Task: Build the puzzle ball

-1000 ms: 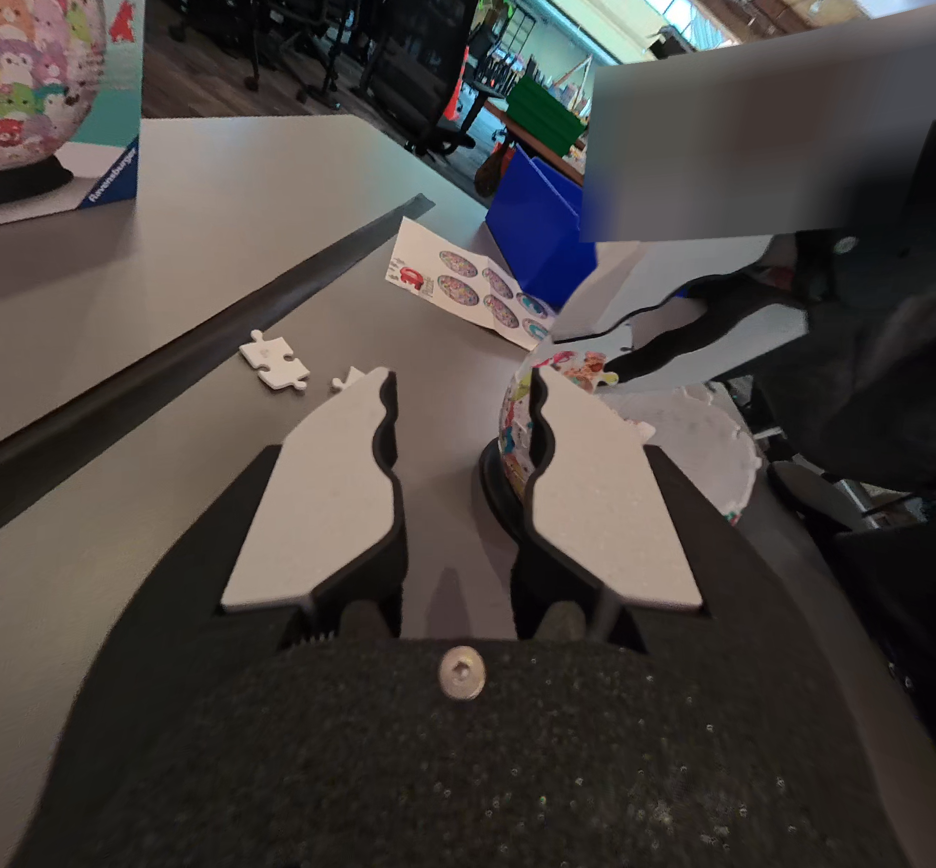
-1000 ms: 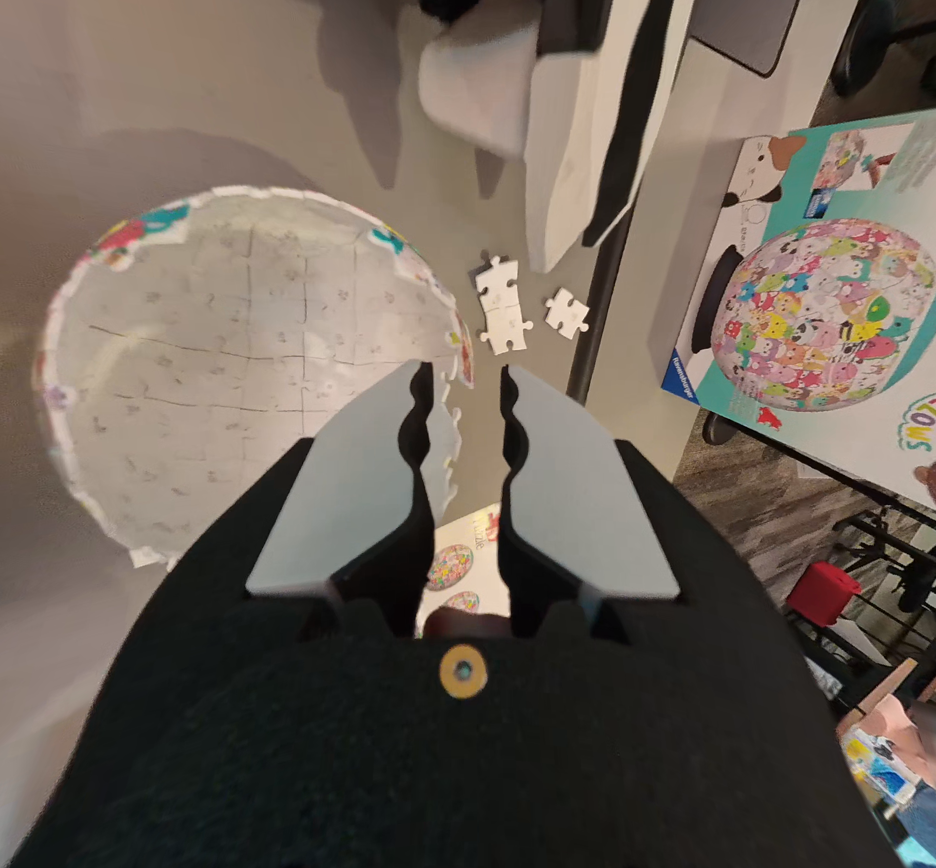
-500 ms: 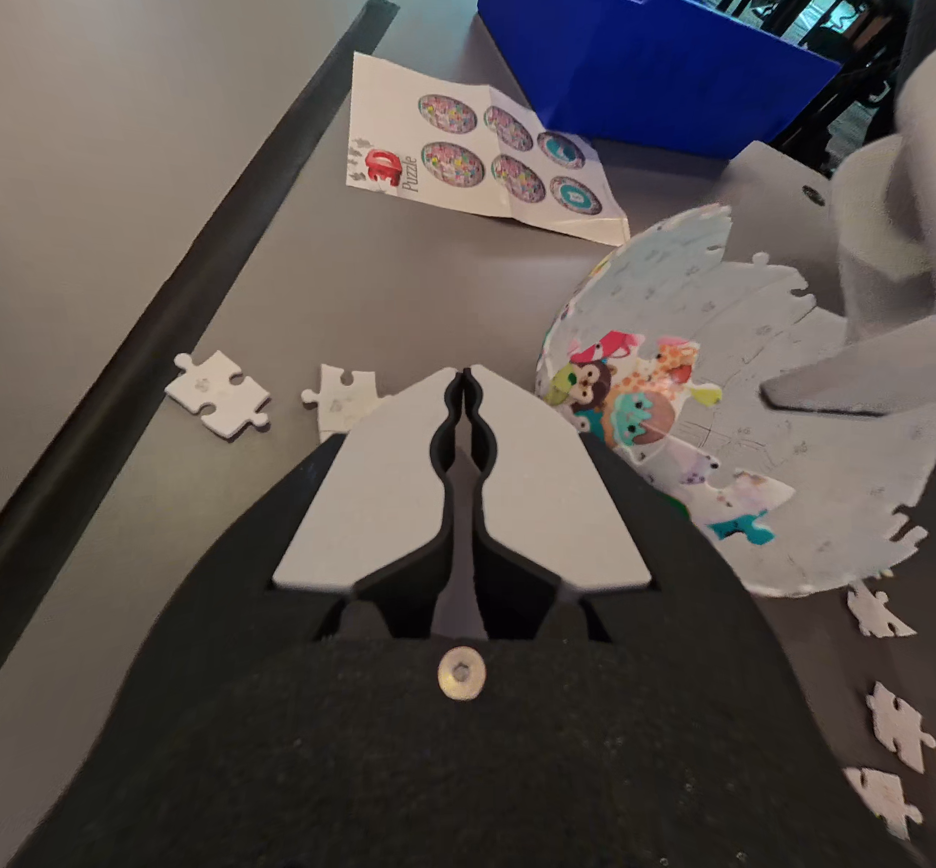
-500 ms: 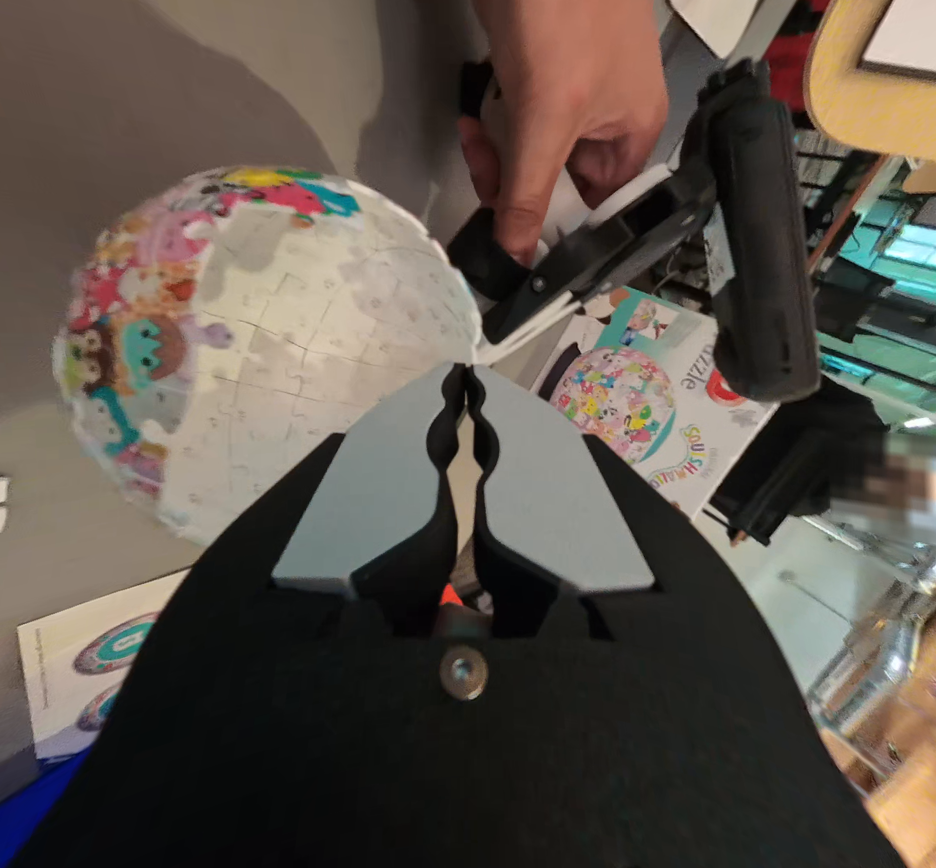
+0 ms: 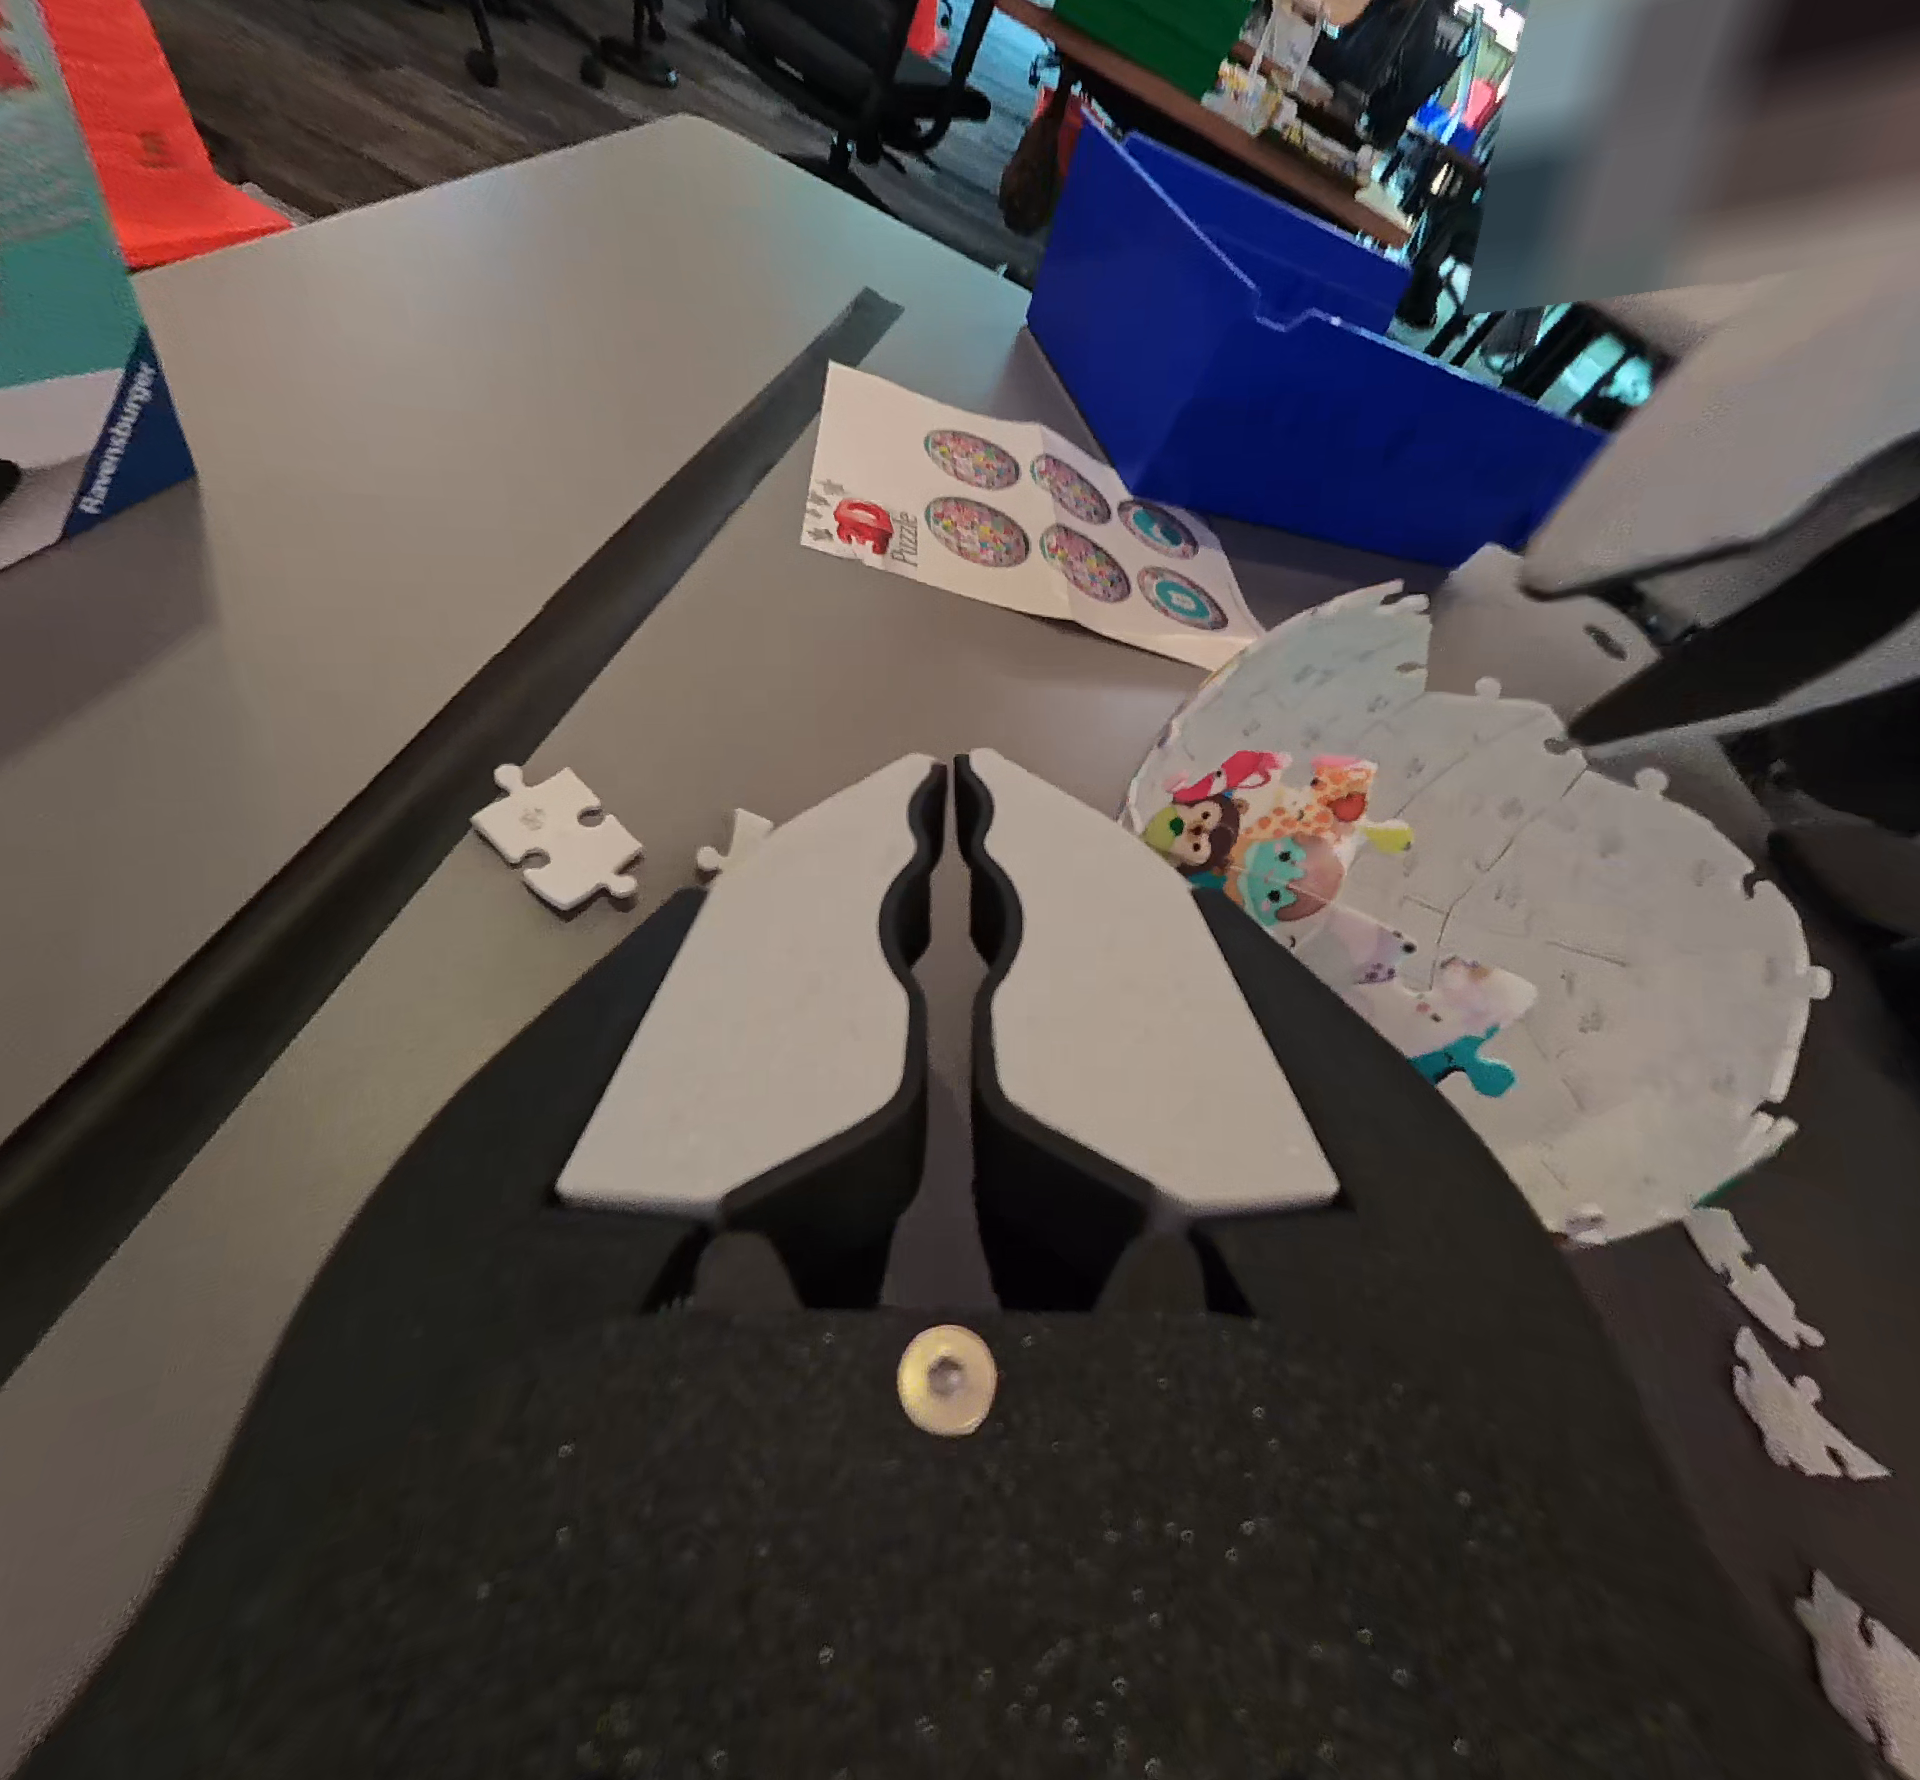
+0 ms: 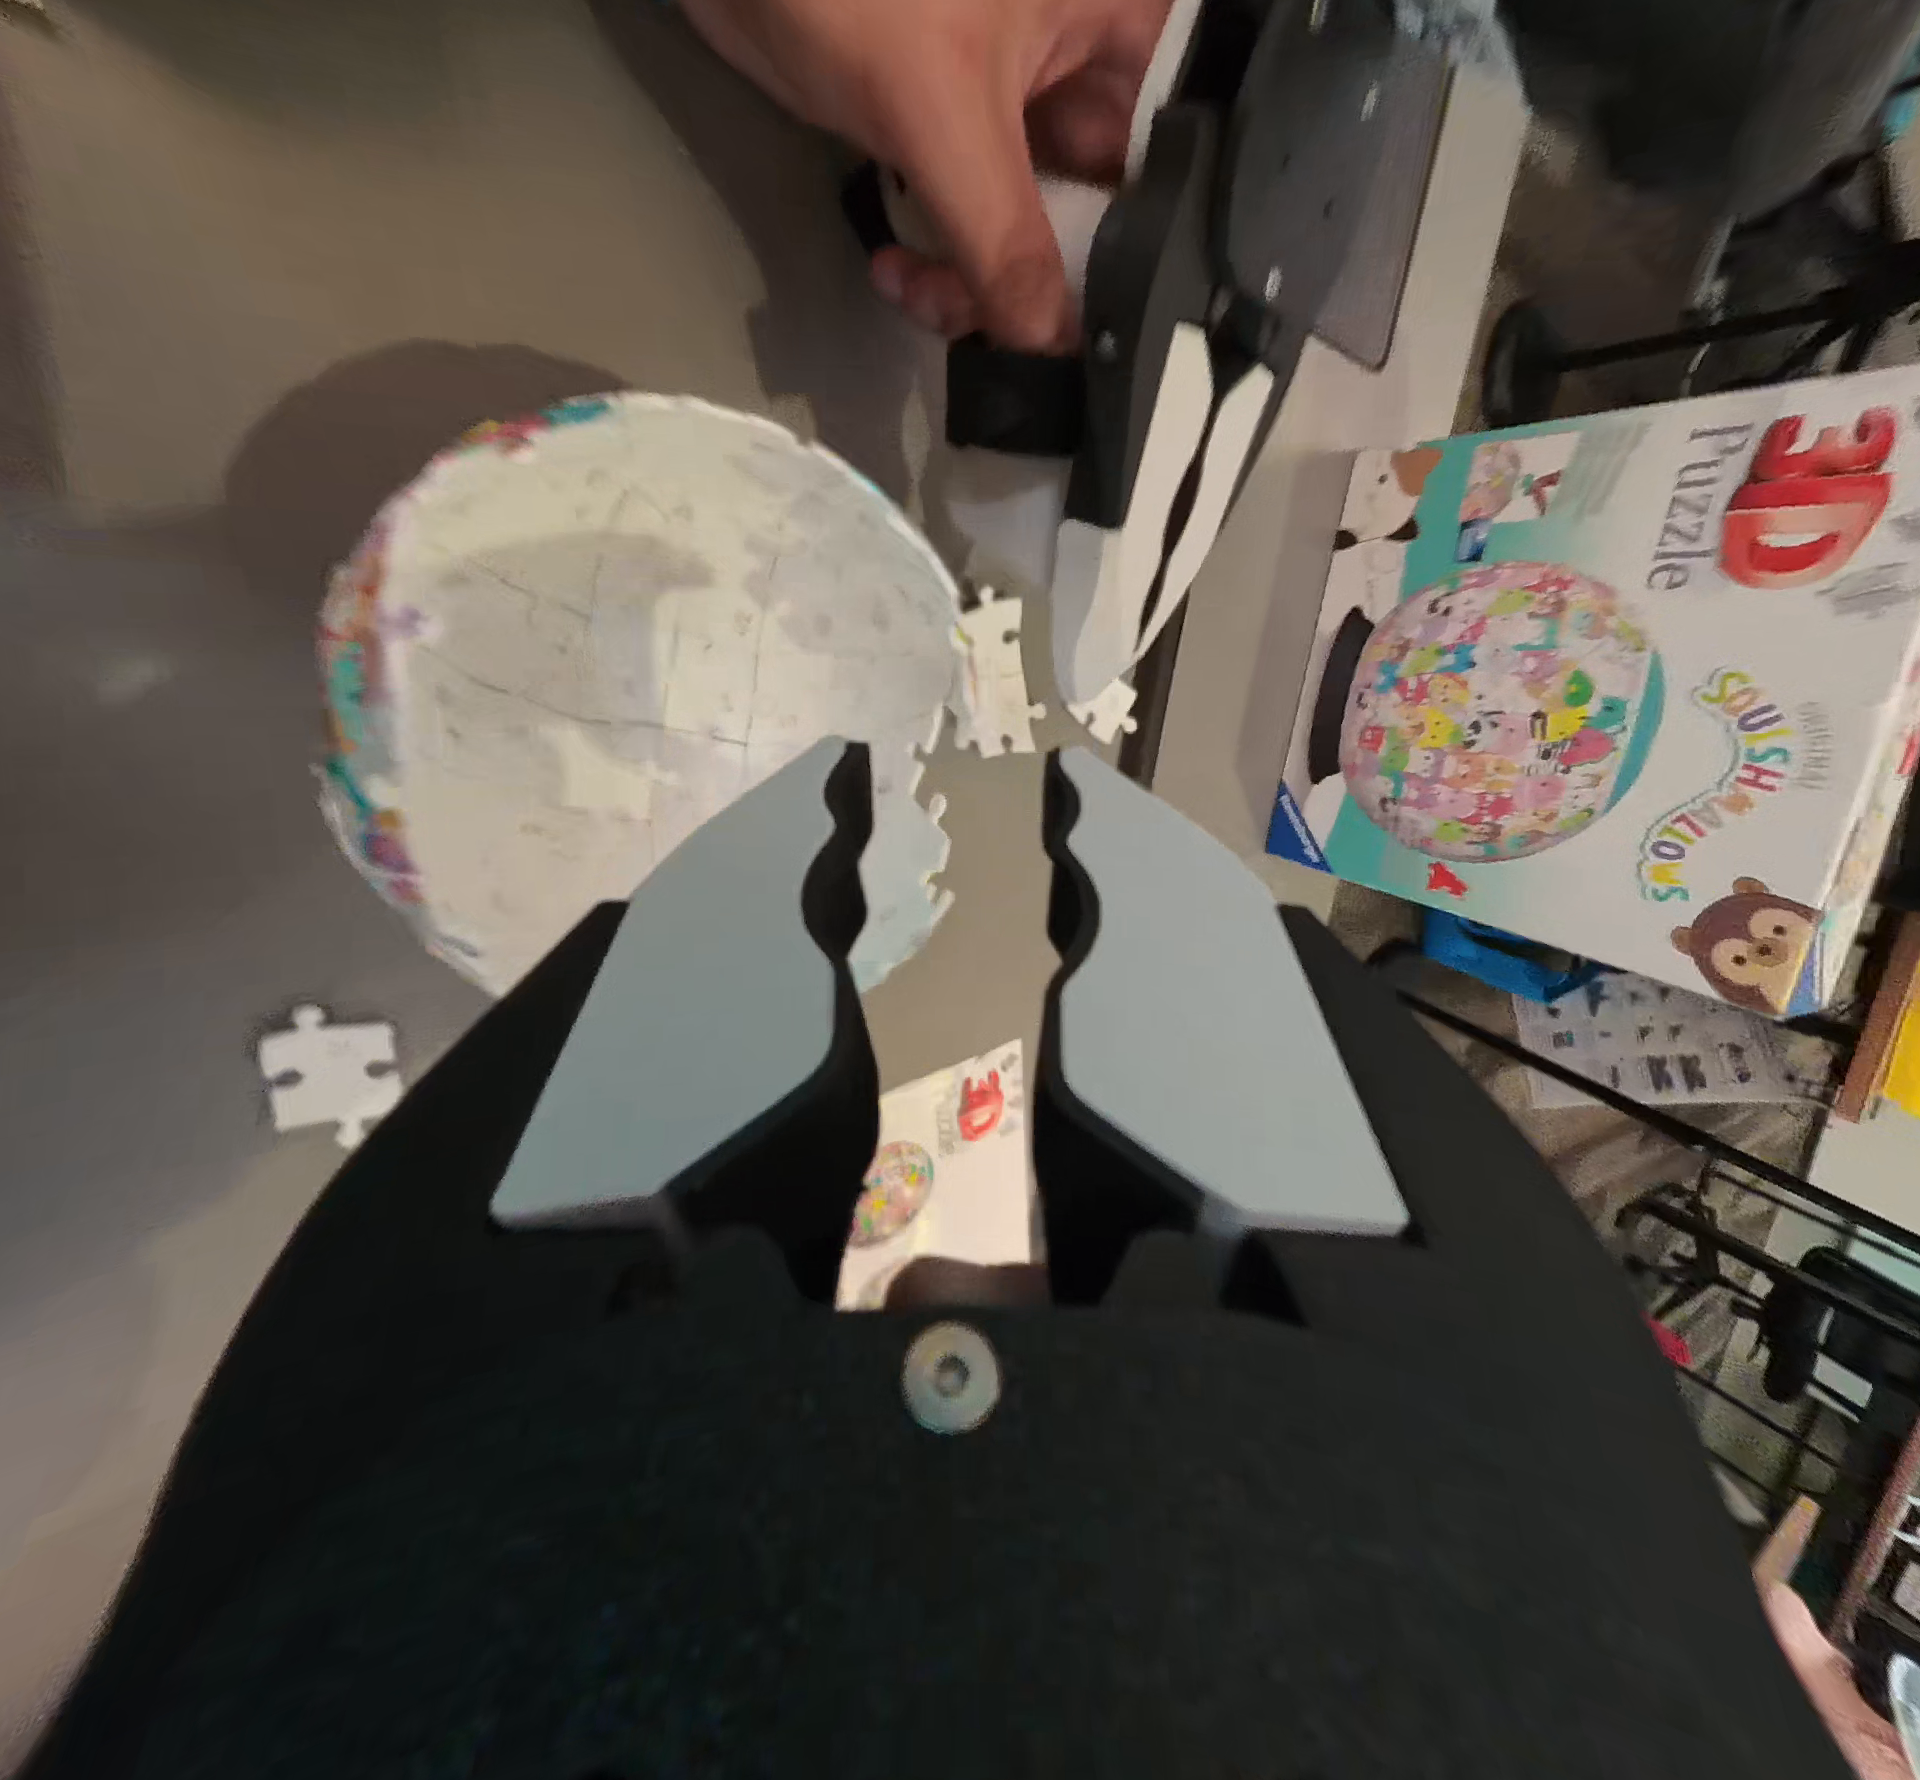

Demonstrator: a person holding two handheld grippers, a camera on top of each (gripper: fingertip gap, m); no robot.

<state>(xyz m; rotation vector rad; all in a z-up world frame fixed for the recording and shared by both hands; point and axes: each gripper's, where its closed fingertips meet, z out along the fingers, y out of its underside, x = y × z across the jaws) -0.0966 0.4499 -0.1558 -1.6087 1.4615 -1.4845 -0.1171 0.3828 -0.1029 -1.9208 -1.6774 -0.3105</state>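
The half-built puzzle ball (image 5: 1475, 909) lies on the grey counter (image 5: 416, 442) as an open shell, with its white inner side turned up and a few coloured pieces along one edge. The left gripper (image 5: 951, 769) is clenched, with its jaws almost touching and nothing visible between them; it points at the counter between the shell and two loose pieces. The right gripper (image 6: 945, 754) is released, its jaws standing apart and empty above the near rim of the shell. The step in hand seems to be picking up a loose piece to add it to the shell. To do it well, the left gripper should probably open first, come down over the piece (image 5: 556, 837) lying flat, and take it by one edge, since a flat piece is hard to pinch from above. The other gripper could steady the shell, but lightly, because the joined pieces may separate under pressure. The right wrist view shows what the left one does not: the hand (image 6: 935, 68) that holds the left gripper, the tip of that gripper just beside a small piece (image 6: 1107, 712), and the puzzle box (image 6: 1621, 691) at the side. The left wrist view shows the instruction sheet (image 5: 1018, 525) fully, a blue bin (image 5: 1278, 390) behind it, and more loose pieces (image 5: 1787, 1408) at the right edge.
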